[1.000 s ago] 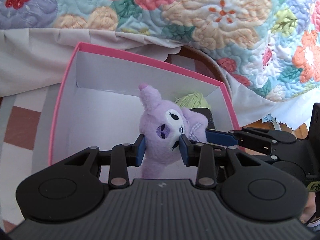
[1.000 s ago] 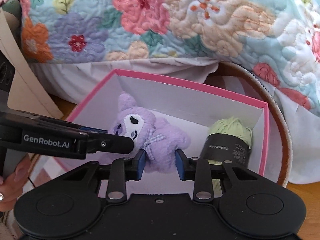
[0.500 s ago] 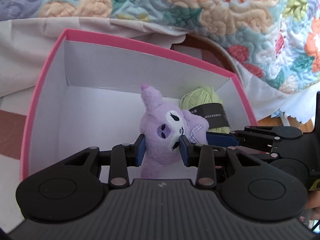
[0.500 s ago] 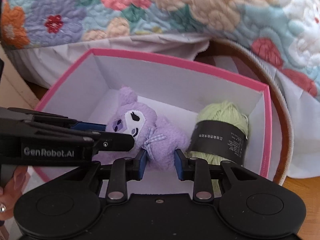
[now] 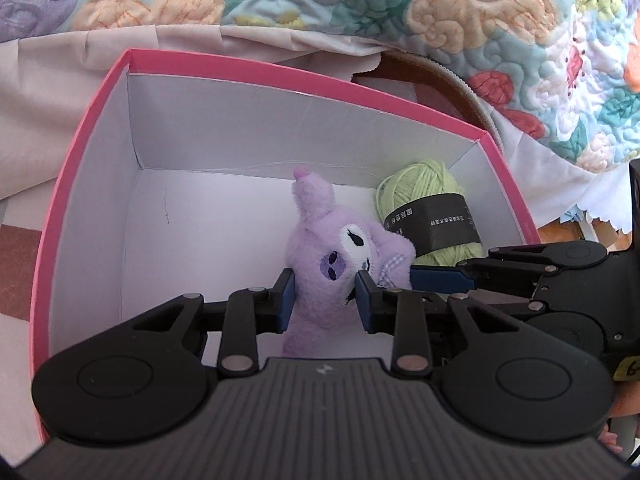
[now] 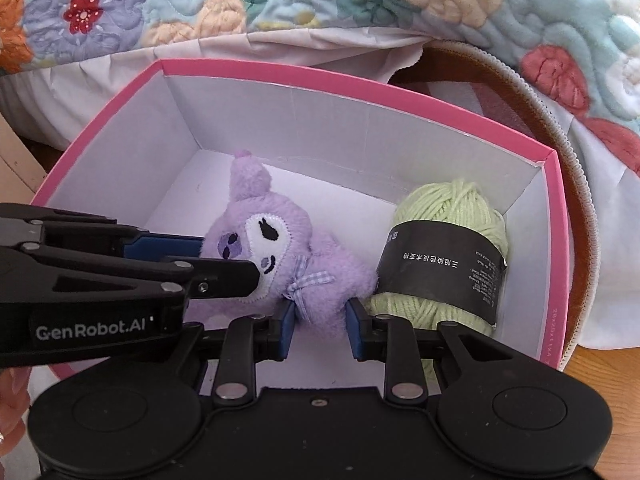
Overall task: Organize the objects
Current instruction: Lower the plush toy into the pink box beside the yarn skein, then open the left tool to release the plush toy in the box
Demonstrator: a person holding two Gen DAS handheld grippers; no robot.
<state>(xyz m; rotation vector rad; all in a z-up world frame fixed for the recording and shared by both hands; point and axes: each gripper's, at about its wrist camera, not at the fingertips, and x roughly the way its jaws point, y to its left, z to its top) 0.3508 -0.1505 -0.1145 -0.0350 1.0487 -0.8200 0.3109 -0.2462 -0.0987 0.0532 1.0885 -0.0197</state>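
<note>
Purple plush (image 5: 340,264) inside the pink box (image 5: 256,70), low over the white floor, head toward the left side, one ear pointing at the far wall. Left gripper (image 5: 325,300) closed on the plush's head, blue pads pressed into the fur at either side of the face. Right gripper (image 6: 320,322) closed on the plush's body just below the checked bow (image 6: 306,284), jaws narrowed to the width of the soft torso. In the right wrist view, left gripper (image 6: 224,264) reaching in from the left, one finger crossing the plush's (image 6: 280,256) face. Green yarn (image 6: 444,256) with a dark paper band lying on its side in the right end of the box (image 6: 360,88), touching the plush's body. Same yarn (image 5: 430,220) just behind the plush in the left wrist view. Floral quilt (image 5: 400,4) draped beyond the box, pale sheet (image 5: 60,92) beneath it. Brown round rim (image 6: 576,184) curving behind the box's right corner.
</note>
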